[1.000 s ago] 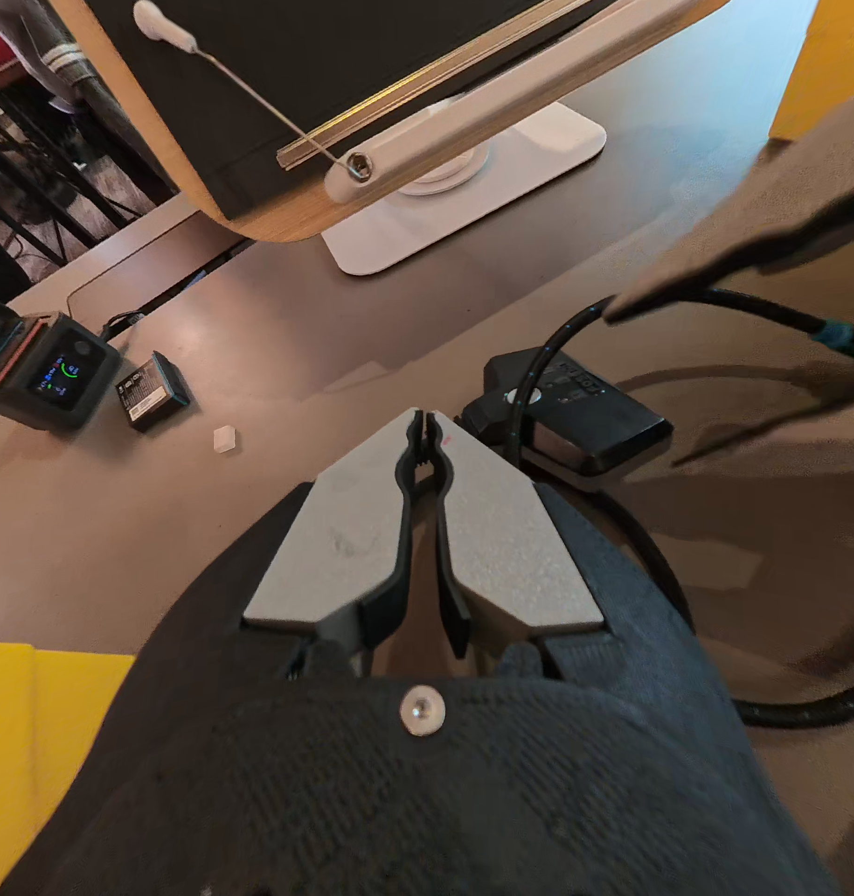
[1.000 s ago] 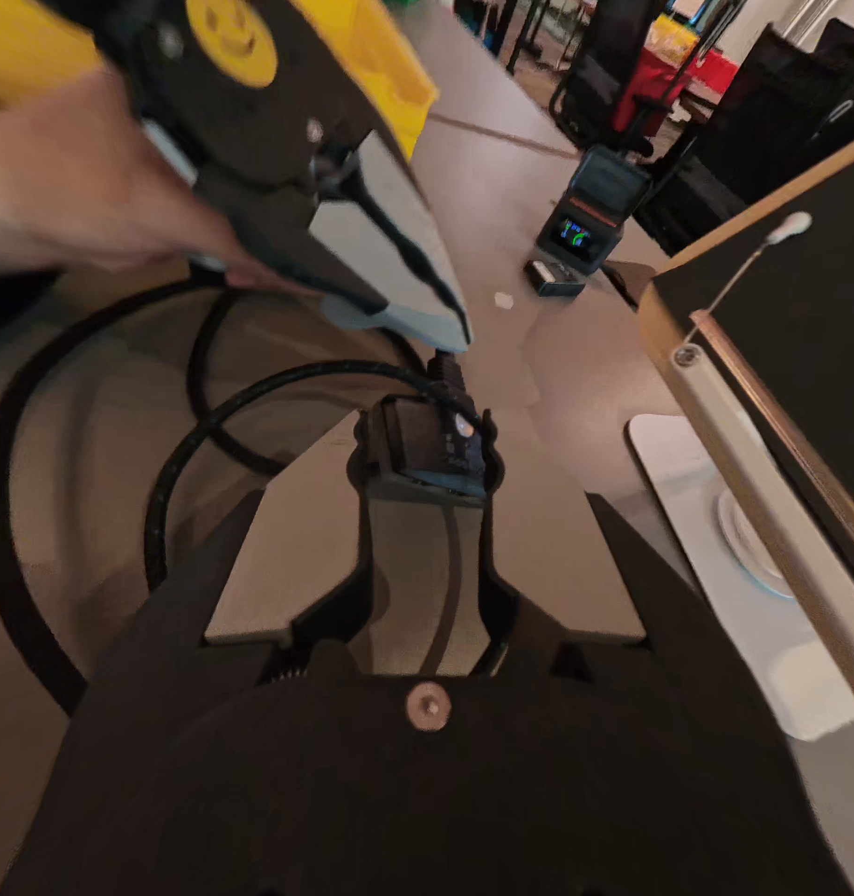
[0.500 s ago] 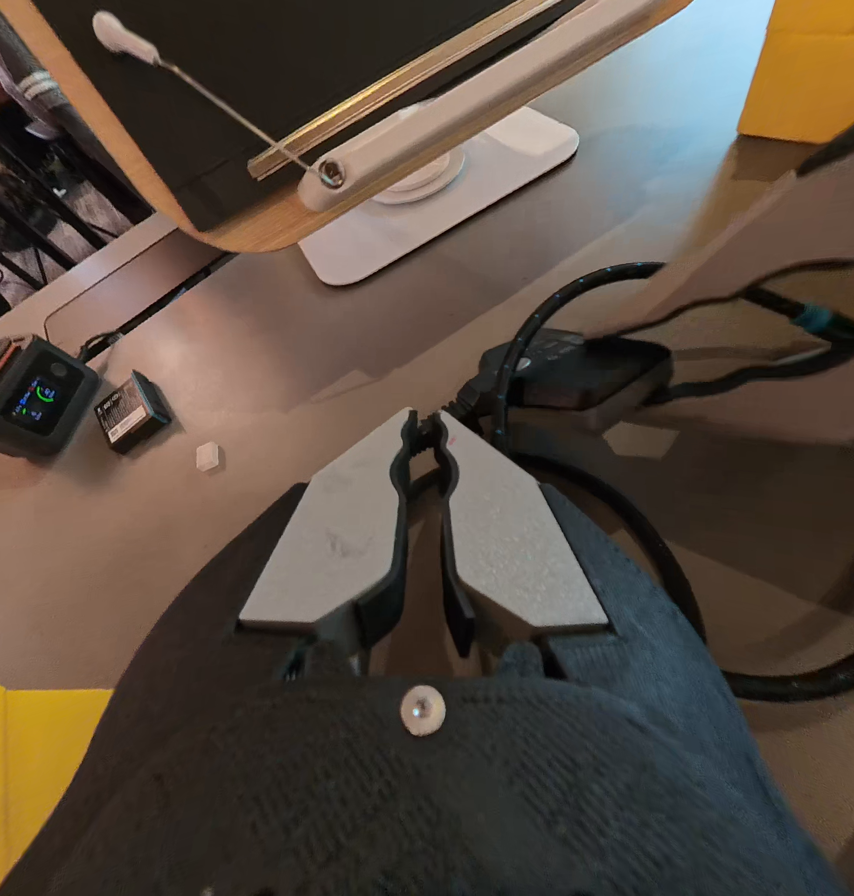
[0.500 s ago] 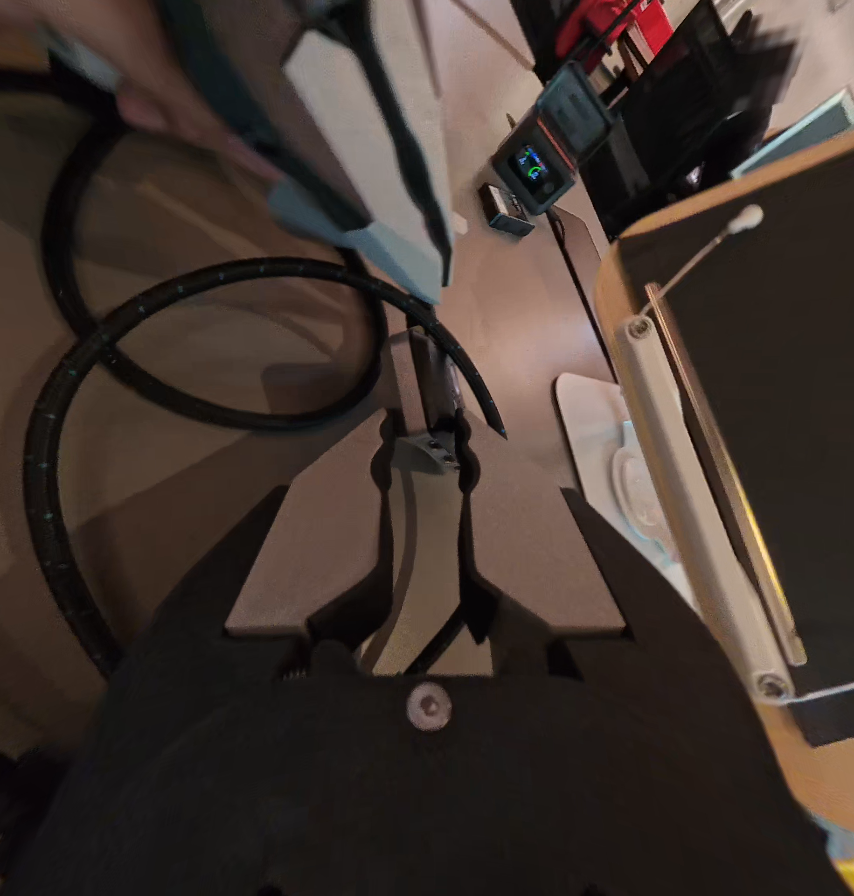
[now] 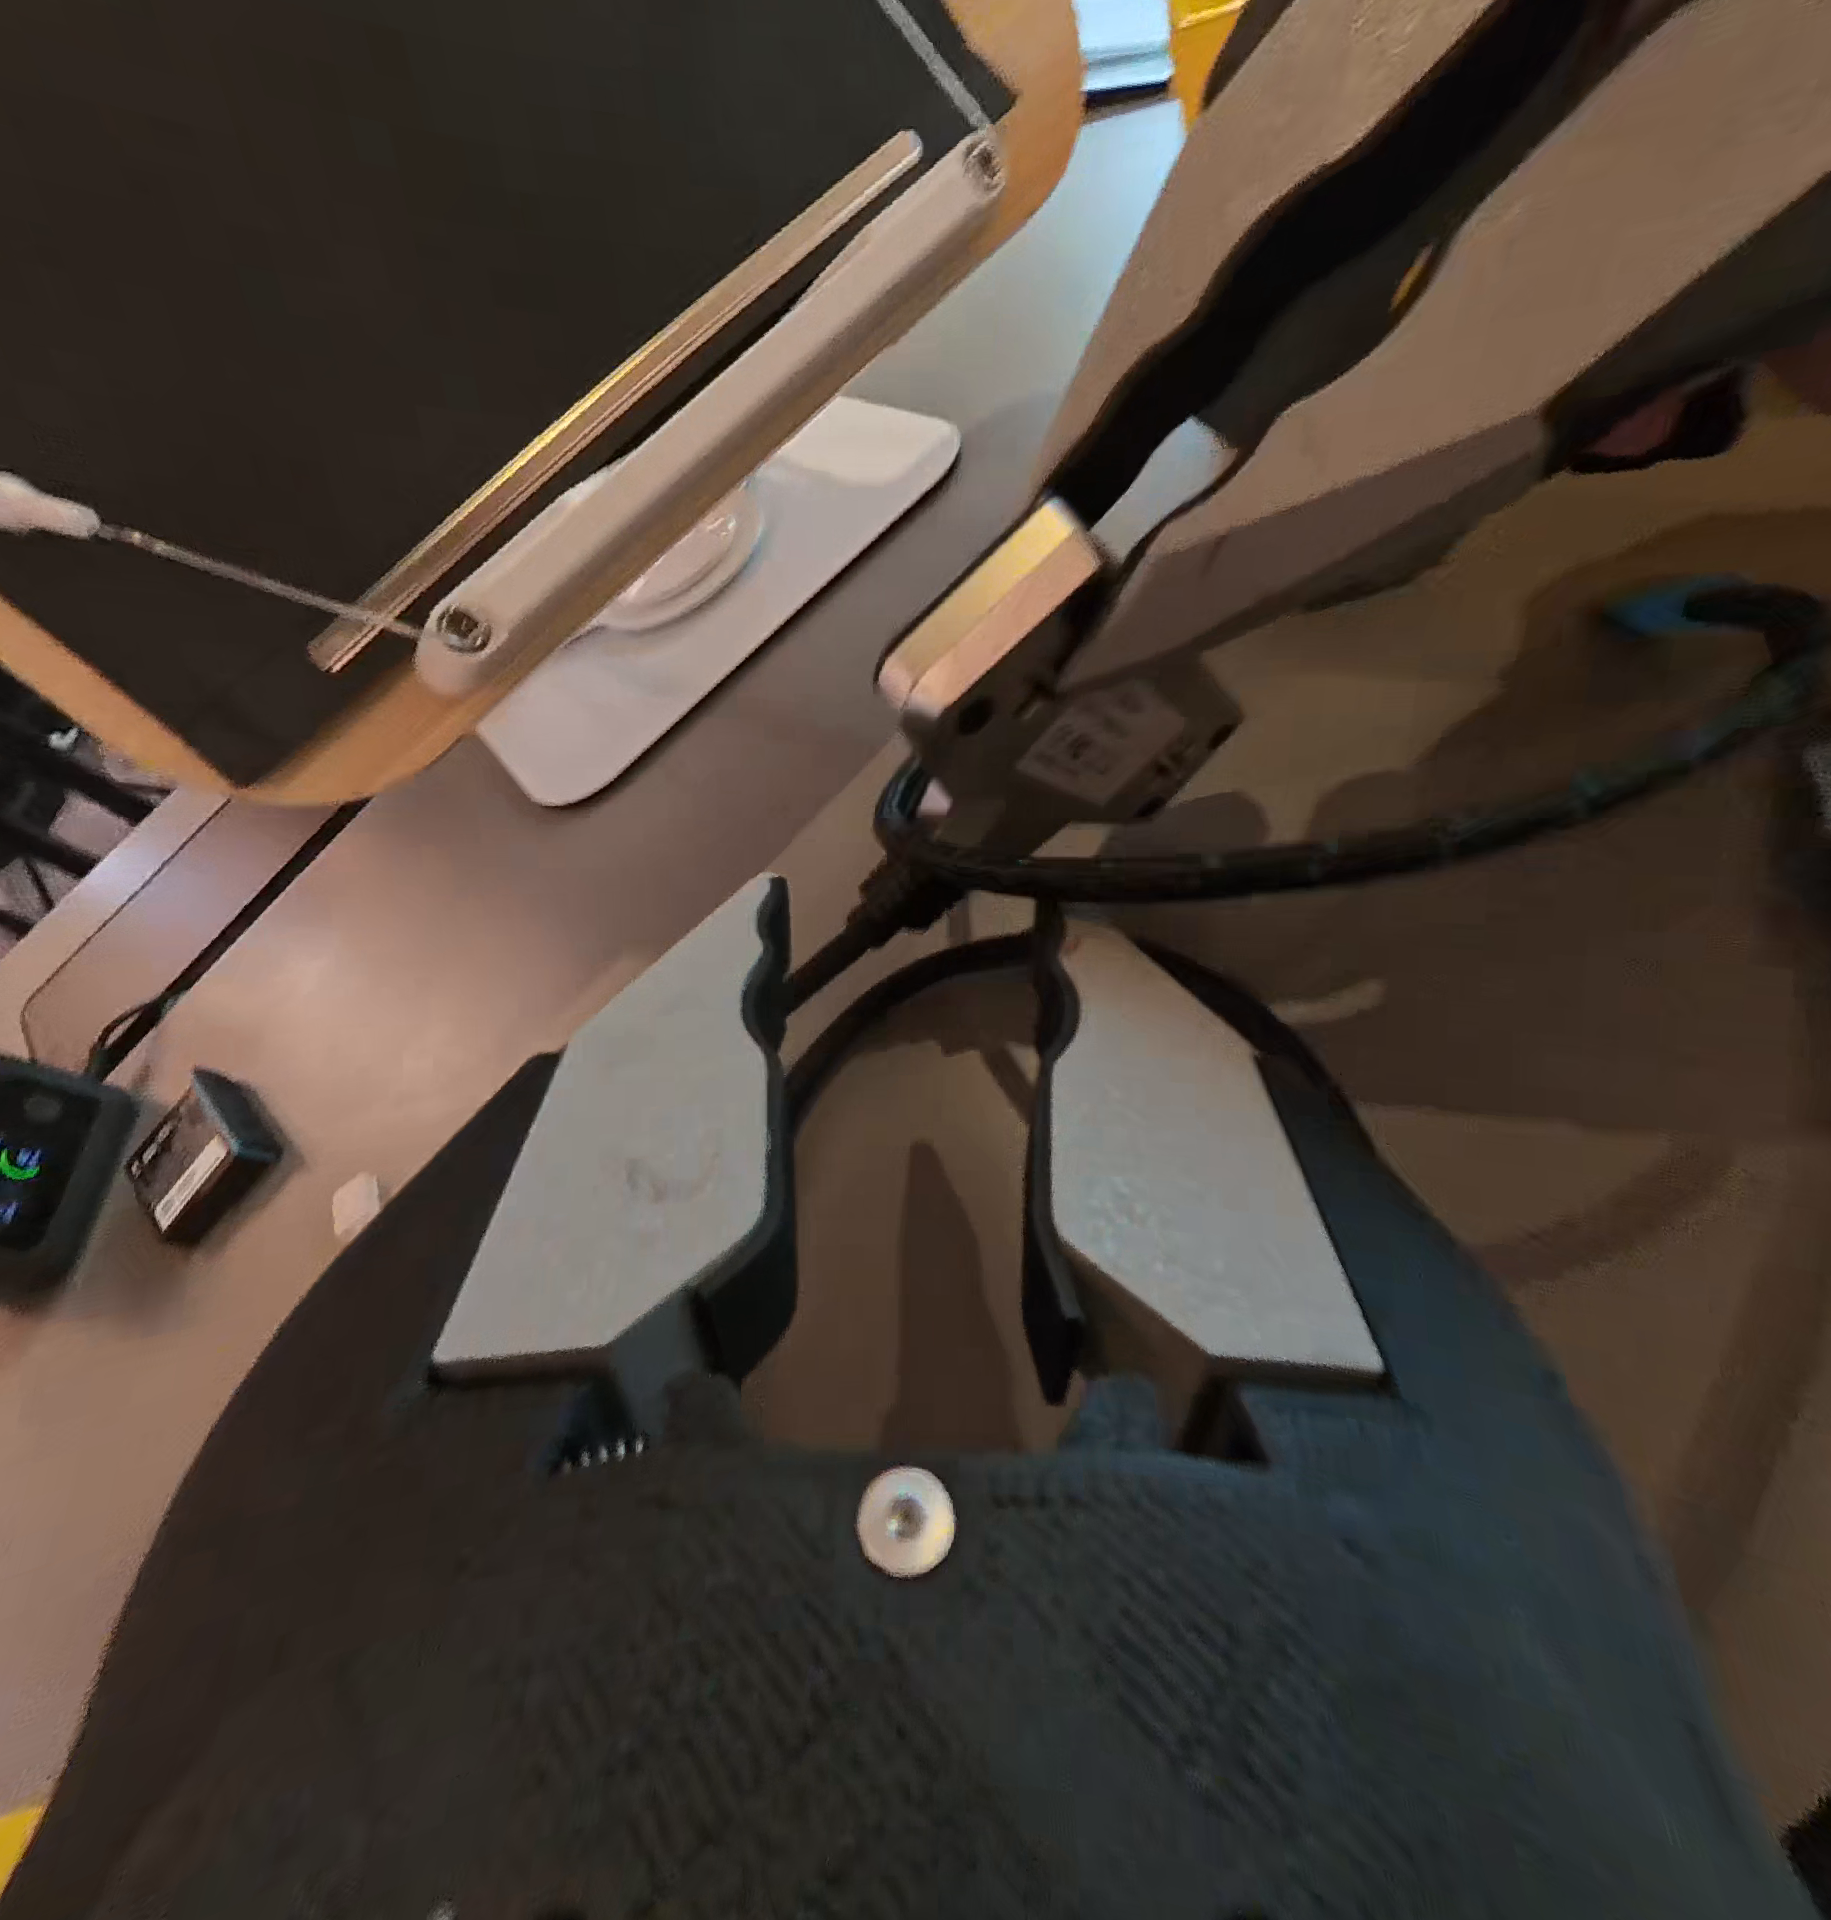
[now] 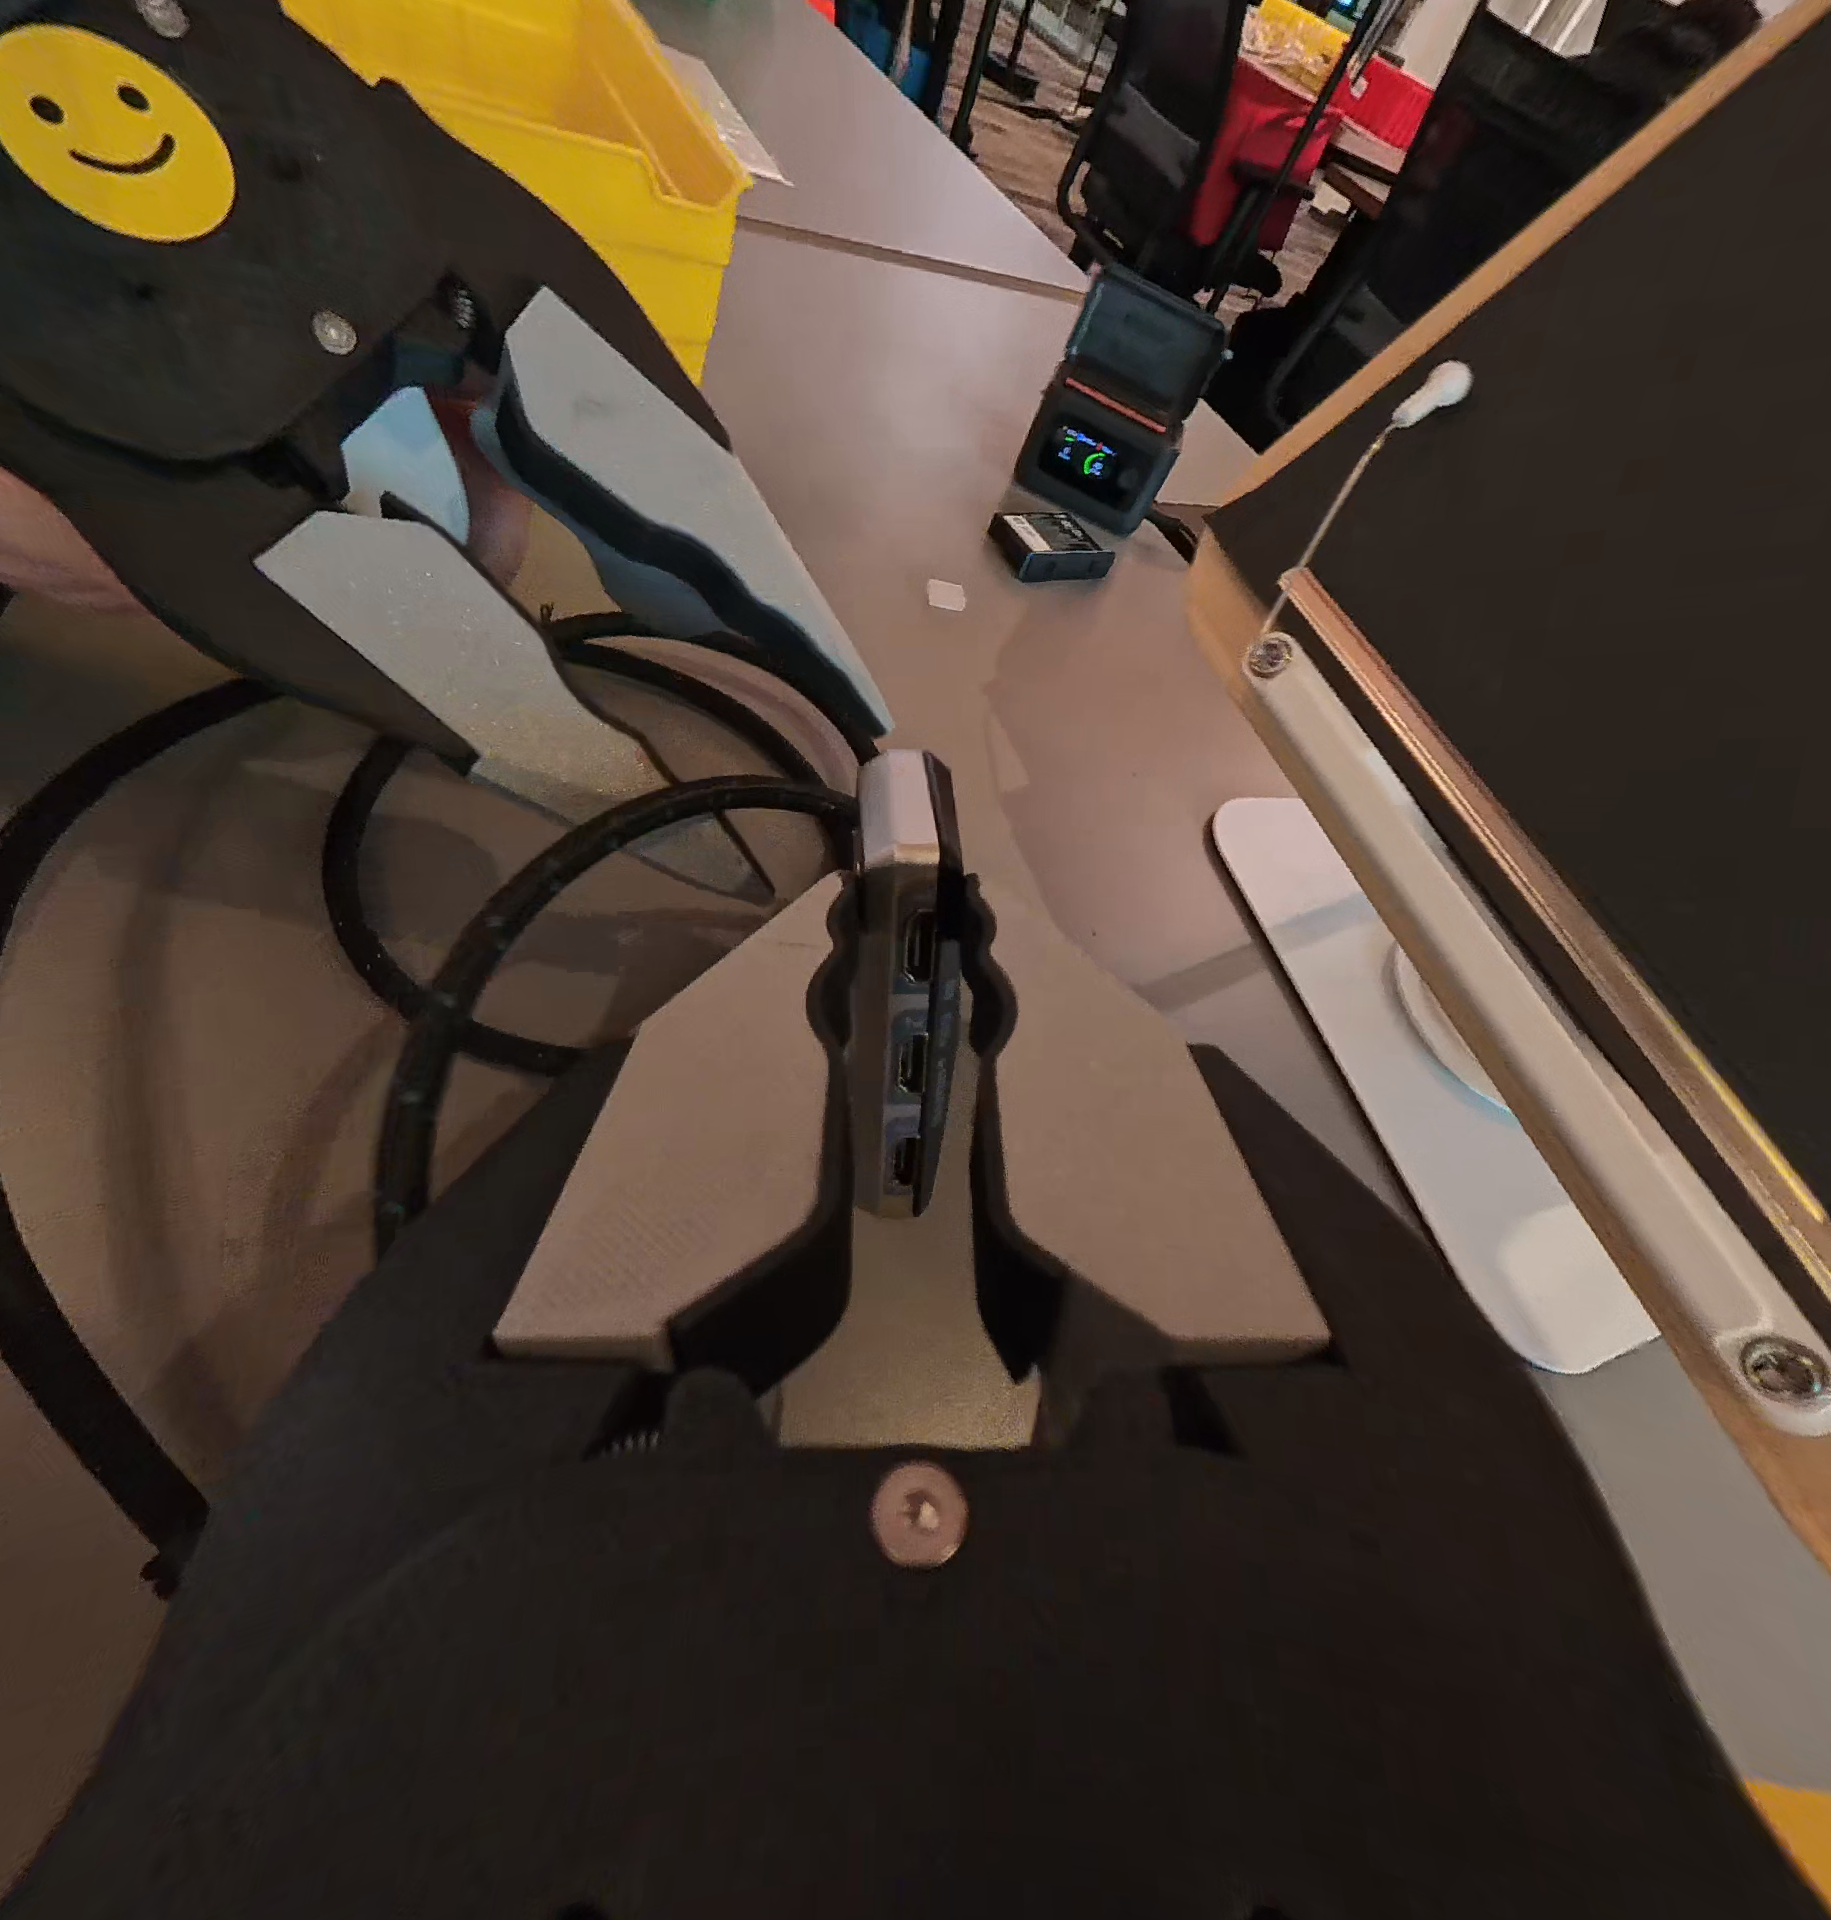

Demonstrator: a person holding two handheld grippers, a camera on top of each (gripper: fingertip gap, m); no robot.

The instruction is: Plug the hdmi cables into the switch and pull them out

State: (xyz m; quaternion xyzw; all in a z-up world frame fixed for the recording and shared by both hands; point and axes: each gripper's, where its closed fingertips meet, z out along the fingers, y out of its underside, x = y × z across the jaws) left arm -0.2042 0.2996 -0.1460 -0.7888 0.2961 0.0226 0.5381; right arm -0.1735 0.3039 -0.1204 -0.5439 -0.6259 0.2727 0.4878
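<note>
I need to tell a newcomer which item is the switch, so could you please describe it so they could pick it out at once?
Start at the big dark board on its white stand on the grey table. Just left of the stand, the right gripper holds the switch on edge. It is a slim grey box with three ports in a row, unlike the black cables beside it.

Switch (image 6: 906, 977) on edge between right gripper (image 6: 911, 935) jaws, cable (image 6: 443, 997) coils left, monitor (image 6: 1617, 520) right
</note>
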